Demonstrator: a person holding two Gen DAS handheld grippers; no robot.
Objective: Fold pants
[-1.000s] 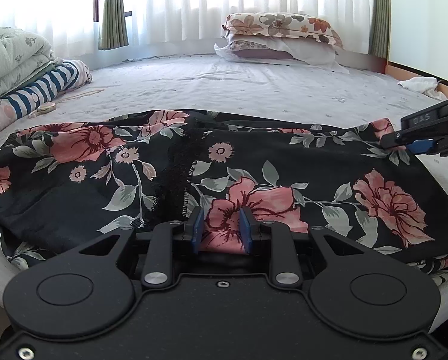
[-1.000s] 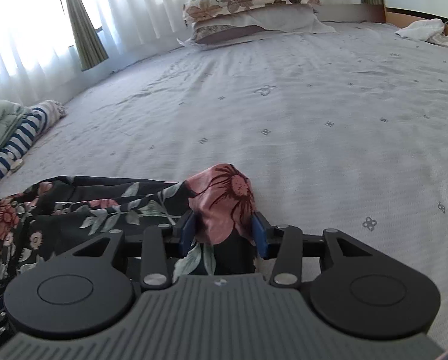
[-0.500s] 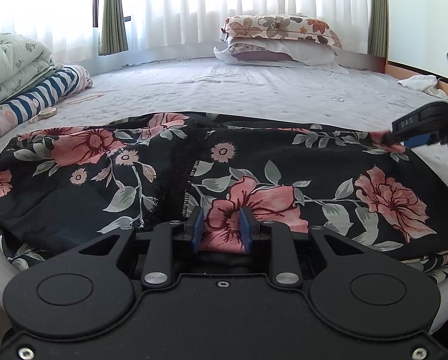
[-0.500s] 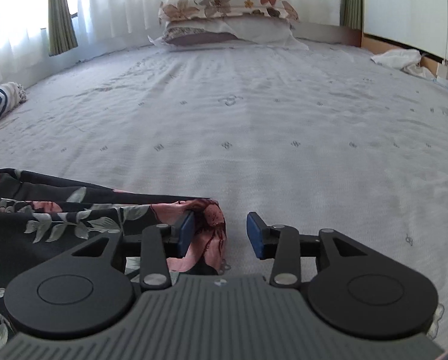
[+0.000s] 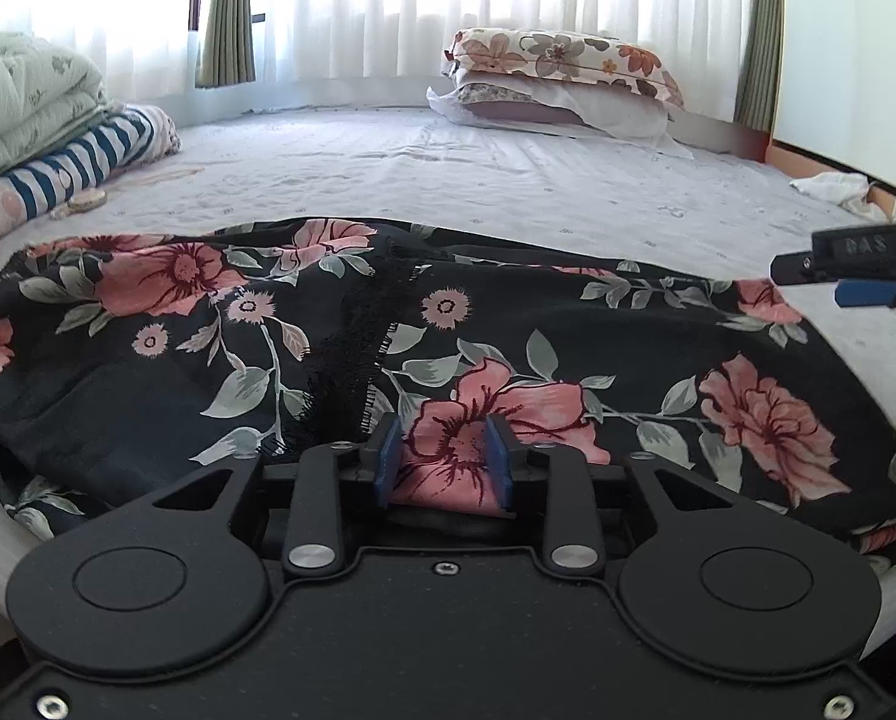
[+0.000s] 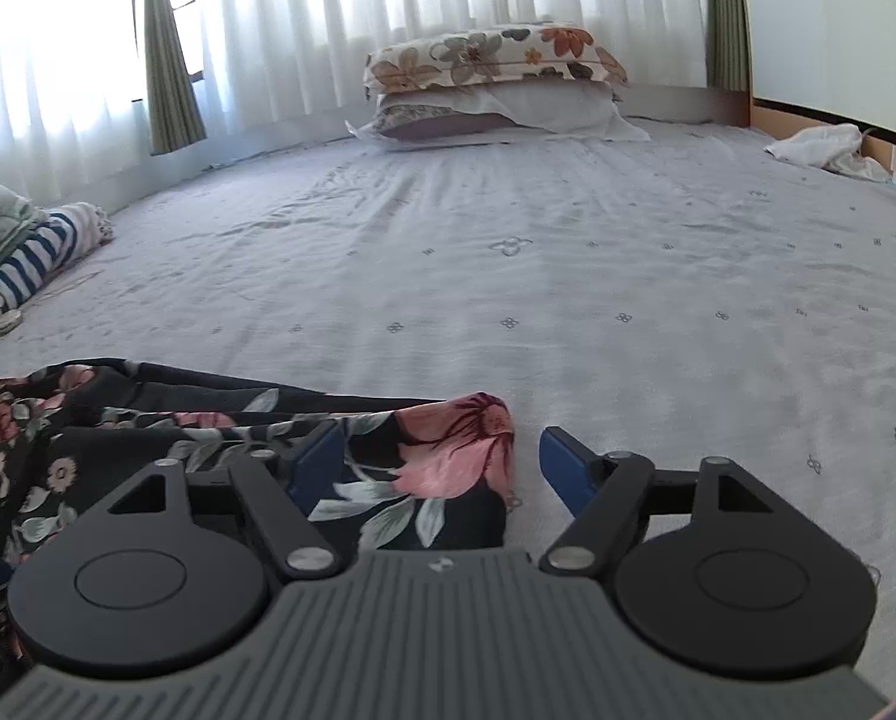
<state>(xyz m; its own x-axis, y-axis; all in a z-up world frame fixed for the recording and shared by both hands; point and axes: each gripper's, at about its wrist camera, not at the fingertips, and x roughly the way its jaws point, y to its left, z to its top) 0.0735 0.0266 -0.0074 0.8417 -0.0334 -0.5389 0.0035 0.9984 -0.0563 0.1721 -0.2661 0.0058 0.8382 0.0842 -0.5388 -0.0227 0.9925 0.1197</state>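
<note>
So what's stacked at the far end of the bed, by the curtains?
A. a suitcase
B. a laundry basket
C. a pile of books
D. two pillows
D: two pillows lie one on the other at the head of the bed, the top one floral.

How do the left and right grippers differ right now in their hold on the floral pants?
The left gripper has its jaws narrow around a pink-flower fold of the floral pants and opening; the right gripper has its jaws wide and opening, with the corner lying loose between them. The left sits at the near edge, the right at the end corner. Both have blue pads.
</note>
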